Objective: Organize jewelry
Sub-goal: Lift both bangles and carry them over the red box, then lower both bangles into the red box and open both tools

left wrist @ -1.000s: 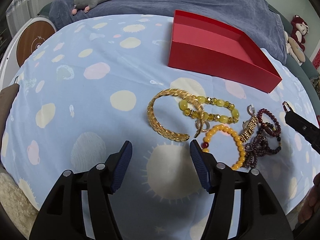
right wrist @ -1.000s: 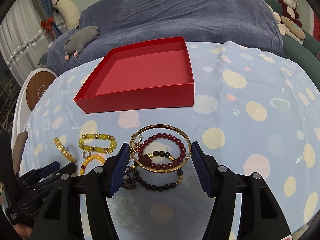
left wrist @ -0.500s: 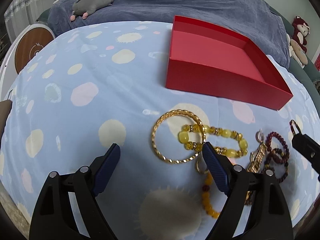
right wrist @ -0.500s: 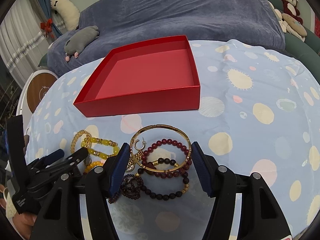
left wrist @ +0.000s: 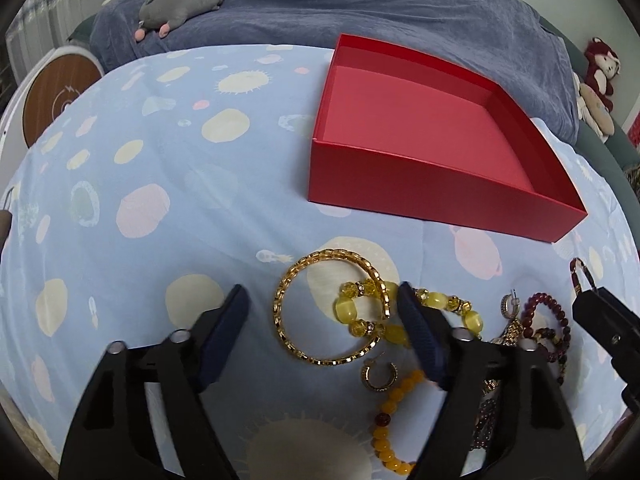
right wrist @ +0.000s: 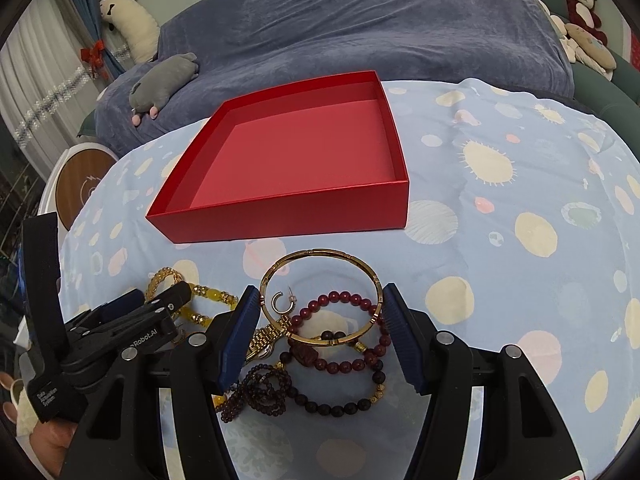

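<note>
Left tool [left wrist: 322, 316]: jaws apart and just closing in from a wider spread; the gold chain bangle [left wrist: 330, 308] lies between the pads, which do not press on it. Nothing is held.
Right tool [right wrist: 318, 334]: jaws parted around the plain gold bangle [right wrist: 320, 296], one pad close to each side of the ring; contact cannot be confirmed from this view.
Jewelry pile: lies on the surface [right wrist: 500, 184] just in front of the tools, outside the box.
Plain gold bangle: rests on top of a dark red bead bracelet [right wrist: 344, 332]; a small hoop earring [right wrist: 282, 302] lies inside the ring.
Nearest items, right view: a black bead bracelet [right wrist: 340, 404] and a bunched garnet-coloured strand [right wrist: 260, 390].
Left view items: a yellow crystal bead bracelet [left wrist: 360, 316] overlaps the chain bangle; an amber bead bracelet [left wrist: 386, 428] and a gold hoop earring [left wrist: 378, 376] lie nearer the camera.
Red box [right wrist: 280, 216]: open and empty, beyond the pile on the surface, apart from the jewelry.
Surface cover: light blue cloth with pale spots.
Background: blue-covered sofa [right wrist: 360, 24] carrying a grey plush toy [right wrist: 164, 80].
</note>
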`<state>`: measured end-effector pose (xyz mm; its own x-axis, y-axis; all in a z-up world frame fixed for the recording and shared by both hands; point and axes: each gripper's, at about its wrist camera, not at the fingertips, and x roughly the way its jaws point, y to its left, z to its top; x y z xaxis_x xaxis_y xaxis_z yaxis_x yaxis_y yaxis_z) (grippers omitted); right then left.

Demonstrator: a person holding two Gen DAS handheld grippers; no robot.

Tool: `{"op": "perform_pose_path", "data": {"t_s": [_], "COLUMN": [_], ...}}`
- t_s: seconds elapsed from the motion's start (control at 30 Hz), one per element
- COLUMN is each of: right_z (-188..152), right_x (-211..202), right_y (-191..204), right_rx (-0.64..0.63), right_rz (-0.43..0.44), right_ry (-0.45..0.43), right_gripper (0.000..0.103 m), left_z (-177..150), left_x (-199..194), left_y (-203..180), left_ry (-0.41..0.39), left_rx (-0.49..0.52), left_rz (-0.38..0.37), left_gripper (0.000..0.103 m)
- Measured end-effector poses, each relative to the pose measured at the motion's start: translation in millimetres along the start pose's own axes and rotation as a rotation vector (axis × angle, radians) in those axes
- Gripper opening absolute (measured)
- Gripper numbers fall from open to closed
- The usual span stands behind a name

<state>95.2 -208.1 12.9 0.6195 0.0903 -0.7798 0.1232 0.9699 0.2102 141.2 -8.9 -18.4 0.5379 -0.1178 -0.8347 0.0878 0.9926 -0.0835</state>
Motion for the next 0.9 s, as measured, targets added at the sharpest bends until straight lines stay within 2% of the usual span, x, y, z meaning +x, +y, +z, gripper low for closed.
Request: {"op": "perform_pose_path", "data": {"t_s": [0.1, 0.27, 0.5, 0.7, 0.9], "right_z": [1, 1, 18, 72, 136], "right_x": [0, -6, -25, -26, 7], "right_y": [0, 3, 1, -1, -2], "right_rx": [-0.001, -0.007, -0.01, -0.01, -0.016], "right_rz": [0.001, 0.002, 0.033, 0.064, 0.07], "right_ry": [0.0, -0.011, -0.057, -0.117, -0.135], "right_gripper": [0.06, 0.06, 0.06, 0.06, 0.06], "left_z": [2, 2, 11, 62, 130], "left_x": [-2, -8, -44, -55, -30], "left_y": [0, 7, 11, -8, -36], "left_ry": [0.003, 0.013, -0.01, -0.073, -0.11], "left_rx": [0.007, -0.021, -0.028, 0.047, 0.091], "left_rz": [-0.014, -0.038, -0.086, -0.104, -0.129], "left_gripper": [0.053, 0.053, 0.053, 0.053, 0.053]}}
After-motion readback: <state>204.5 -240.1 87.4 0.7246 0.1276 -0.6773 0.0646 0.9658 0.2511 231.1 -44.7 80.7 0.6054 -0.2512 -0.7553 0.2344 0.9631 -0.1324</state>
